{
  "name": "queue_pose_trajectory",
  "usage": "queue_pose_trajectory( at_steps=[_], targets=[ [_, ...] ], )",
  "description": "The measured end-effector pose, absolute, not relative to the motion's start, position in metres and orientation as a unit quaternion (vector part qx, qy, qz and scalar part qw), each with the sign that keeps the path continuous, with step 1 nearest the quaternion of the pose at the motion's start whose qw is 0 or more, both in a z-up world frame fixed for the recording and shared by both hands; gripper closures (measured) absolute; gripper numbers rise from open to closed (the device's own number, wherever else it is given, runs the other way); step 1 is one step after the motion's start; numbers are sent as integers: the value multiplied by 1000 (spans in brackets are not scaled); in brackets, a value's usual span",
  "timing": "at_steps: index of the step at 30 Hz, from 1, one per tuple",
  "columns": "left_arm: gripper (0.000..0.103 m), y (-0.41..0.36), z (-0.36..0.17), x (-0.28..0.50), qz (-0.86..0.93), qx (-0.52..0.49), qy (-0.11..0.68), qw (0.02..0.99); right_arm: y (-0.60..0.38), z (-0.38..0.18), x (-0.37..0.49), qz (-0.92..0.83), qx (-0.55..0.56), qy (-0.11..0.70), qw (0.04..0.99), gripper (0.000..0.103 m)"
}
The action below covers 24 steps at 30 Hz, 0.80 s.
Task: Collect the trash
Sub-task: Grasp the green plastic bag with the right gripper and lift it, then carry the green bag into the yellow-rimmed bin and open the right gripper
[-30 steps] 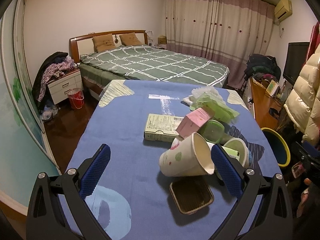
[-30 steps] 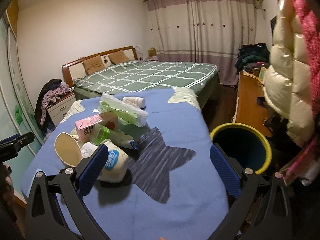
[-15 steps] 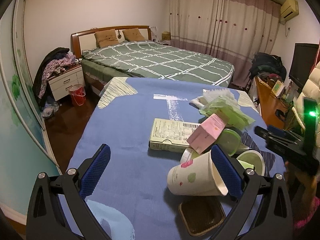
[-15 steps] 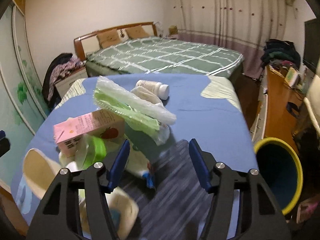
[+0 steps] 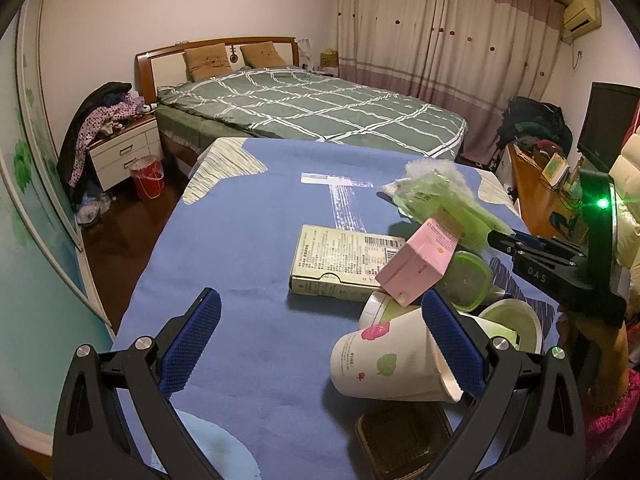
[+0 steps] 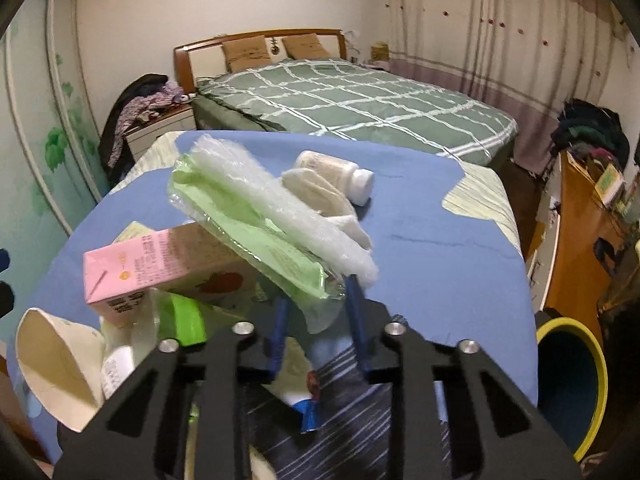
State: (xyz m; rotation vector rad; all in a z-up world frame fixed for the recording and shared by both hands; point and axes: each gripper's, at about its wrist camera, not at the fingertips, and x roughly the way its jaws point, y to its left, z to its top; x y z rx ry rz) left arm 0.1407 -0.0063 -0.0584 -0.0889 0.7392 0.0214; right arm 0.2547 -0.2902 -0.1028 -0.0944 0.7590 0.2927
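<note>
- Table (image 5: 248,216) w/ blue cloth fills both views; trash sits in a heap on its right half, bed & curtains behind
- Bin (image 6: 576,384), yellow rim w/ dark inside, stands on the floor off the table's right edge – prob where the trash goes
- Flat printed box (image 5: 340,260) lies on the cloth at the left of the heap, untouched
- Plastic bag (image 6: 264,228), clear & green, lies on top of the heap, leaning over the pink carton (image 6: 160,264); its near end sits betw the blue fingers of the right gripper (image 6: 316,324)
- Right gripper narrowed around that bag end – looks pinched, but whether the pads truly bite the film I can't tell for sure
- Left gripper (image 5: 320,344) wide open, holding nothing, low over the cloth; paper cup (image 5: 396,364) lies on its side just by its right finger, not betw the fingers
- White bottle (image 6: 340,174) lies on its side behind the bag, near a folded white tissue
- Step in hand, as I judge: 1st pick, bag grasp w/ right; nothing seen in the bin yet
- Next calls for: lift bag straight up so the carton under it doesn't topple, swing right, let go over the bin; film is slippery, so check grip first
</note>
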Motion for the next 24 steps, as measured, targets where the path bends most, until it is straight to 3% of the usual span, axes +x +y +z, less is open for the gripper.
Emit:
queue_pose_trajectory(
  at_steps=[7, 24],
  targets=[
    [4, -9, -62, 139, 5, -44, 365, 930, -290, -82, 236, 167, -31, 339, 925, 93],
    [4, -18, -56, 121, -11, -40, 357, 933, -322, -7, 171, 199, 64, 253, 945, 94]
  ],
)
